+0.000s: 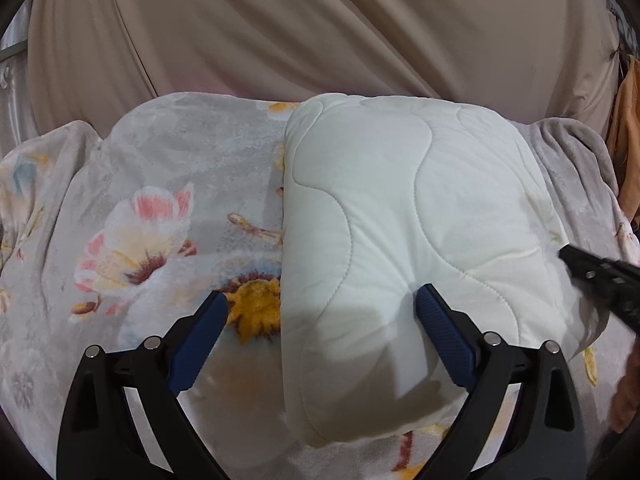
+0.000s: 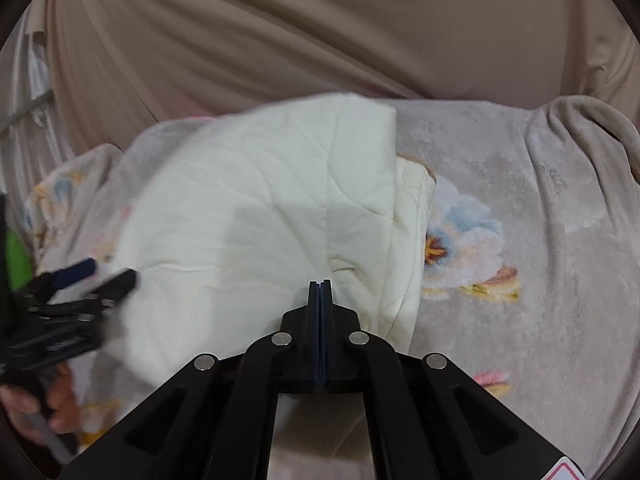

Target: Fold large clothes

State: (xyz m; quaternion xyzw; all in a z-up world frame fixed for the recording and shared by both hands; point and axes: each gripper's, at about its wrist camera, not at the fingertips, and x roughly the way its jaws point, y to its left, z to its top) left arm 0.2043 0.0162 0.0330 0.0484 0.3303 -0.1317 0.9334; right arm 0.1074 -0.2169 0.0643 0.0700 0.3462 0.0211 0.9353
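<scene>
We see a grey floral blanket (image 1: 160,208) spread out, a beige curtain (image 1: 300,24) hanging behind it, and an orange cloth (image 1: 628,128) at the right edge.

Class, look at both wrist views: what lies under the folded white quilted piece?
The white quilted piece rests on a grey floral blanket, which shows on both sides. The part of the blanket beneath it is covered, so nothing there can be seen.

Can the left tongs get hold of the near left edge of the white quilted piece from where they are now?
Probably yes: the left tongs stand open astride that edge of the white quilted piece, with nothing lying between.
</scene>
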